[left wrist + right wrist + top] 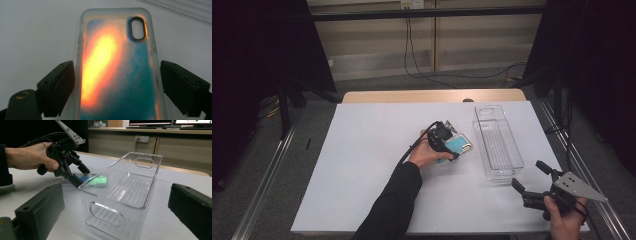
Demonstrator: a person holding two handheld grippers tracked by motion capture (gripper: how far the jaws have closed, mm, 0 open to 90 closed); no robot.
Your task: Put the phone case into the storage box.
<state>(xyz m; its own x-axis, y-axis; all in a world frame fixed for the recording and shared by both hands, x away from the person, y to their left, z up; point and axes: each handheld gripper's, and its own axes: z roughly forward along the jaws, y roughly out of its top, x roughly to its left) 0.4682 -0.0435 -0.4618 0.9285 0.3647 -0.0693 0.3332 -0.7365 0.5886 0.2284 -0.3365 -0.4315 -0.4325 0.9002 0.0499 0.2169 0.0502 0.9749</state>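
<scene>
A clear phone case (117, 50) with a teal and orange back lies flat on the white table cover. My left gripper (117, 75) straddles its lower half, with both black pads against the long sides. In the high view the case (461, 145) sits mid-table under the left gripper (453, 148), just left of a clear plastic bin (497, 145). In the right gripper view the left gripper (80, 176) pinches the case (96, 180) behind the bin (120, 190). My right gripper (528, 175) hovers open near the front right corner, facing the bin's near end, with nothing between its jaws.
The bin is empty and stands lengthwise at the right of the white cover (362, 165). A wooden table edge (432, 96) shows at the back. Metal rails (262, 185) run along both sides of the table. Cables hang on the far wall.
</scene>
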